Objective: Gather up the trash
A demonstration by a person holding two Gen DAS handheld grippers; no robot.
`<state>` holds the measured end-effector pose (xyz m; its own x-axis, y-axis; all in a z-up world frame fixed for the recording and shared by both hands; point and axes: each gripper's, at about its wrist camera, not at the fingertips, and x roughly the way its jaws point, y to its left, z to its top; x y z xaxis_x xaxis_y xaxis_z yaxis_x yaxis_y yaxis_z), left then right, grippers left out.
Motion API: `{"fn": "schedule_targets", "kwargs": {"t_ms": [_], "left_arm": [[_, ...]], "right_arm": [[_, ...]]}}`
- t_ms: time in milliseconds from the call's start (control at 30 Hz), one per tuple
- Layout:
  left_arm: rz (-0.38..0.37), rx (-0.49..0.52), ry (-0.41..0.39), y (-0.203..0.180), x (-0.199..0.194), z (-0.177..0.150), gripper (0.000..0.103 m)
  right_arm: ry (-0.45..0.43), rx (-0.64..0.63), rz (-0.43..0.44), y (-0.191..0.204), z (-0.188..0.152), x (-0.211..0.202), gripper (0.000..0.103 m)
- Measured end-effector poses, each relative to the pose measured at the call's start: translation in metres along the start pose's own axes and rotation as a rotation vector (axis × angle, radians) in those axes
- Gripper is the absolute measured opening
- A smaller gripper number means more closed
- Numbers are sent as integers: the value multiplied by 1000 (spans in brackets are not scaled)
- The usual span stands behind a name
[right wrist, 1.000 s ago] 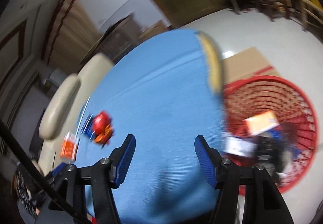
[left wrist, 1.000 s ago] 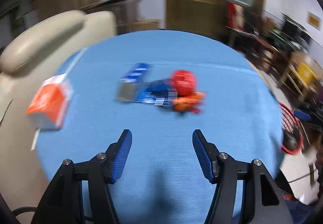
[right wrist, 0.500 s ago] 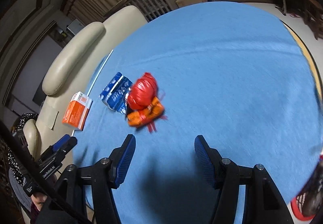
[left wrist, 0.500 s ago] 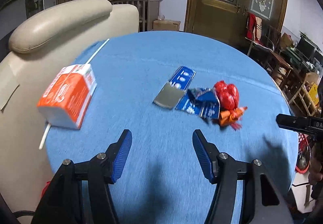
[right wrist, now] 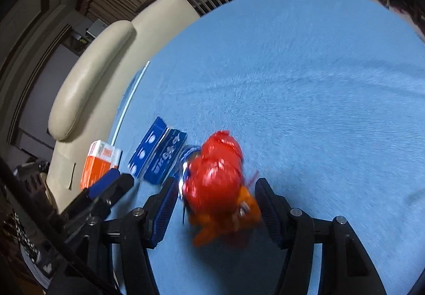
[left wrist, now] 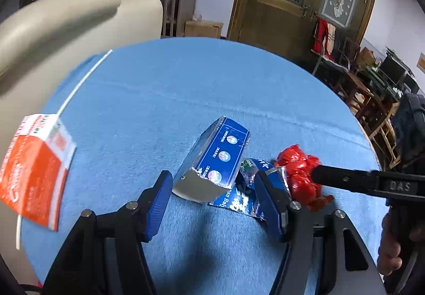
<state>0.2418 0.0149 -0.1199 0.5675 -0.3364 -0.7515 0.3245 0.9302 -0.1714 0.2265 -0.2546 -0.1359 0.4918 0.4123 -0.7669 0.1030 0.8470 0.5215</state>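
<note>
On the blue tablecloth lies a small heap of trash. A blue and silver box has its silver end between the fingers of my left gripper, which is open and not pressing on it. A flat blue wrapper lies under it. My right gripper straddles a crumpled red wrapper and an orange wrapper; its jaws are closing, with small gaps still showing. One of its black fingers reaches the red wrapper. An orange carton lies at the left.
A white straw lies along the table's left edge. A cream armchair stands against that side. Behind the table are a wooden door and wooden chairs. A person's hand grips the right tool.
Both grippers have come forward and down onto the trash heap. The right one swung away from a red basket on the floor to the red wrapper, and its jaws have narrowed a little.
</note>
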Motion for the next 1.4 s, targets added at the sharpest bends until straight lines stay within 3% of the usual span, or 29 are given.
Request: {"fn": "schedule_targets", "kwargs": {"t_ms": [100, 200, 467, 867, 1200, 1400], "left_arm": [[-6, 0, 4, 3, 9, 1, 65], [-23, -7, 20, 7, 19, -1, 56], [20, -2, -7, 6, 10, -1, 42], [12, 25, -96, -17, -64, -33, 41], [-45, 91, -132, -64, -125, -72, 41], [-58, 120, -125, -78, -135, -86, 41]], "right_arm": [[40, 38, 30, -5, 6, 23, 43], [36, 42, 56, -5, 5, 26, 40], [-53, 43, 71, -15, -11, -16, 39], [-168, -22, 63, -21, -62, -96, 39], [-228, 16, 147, -36, -101, -155, 39], [-251, 33, 100, -56, -130, -177, 39]]}}
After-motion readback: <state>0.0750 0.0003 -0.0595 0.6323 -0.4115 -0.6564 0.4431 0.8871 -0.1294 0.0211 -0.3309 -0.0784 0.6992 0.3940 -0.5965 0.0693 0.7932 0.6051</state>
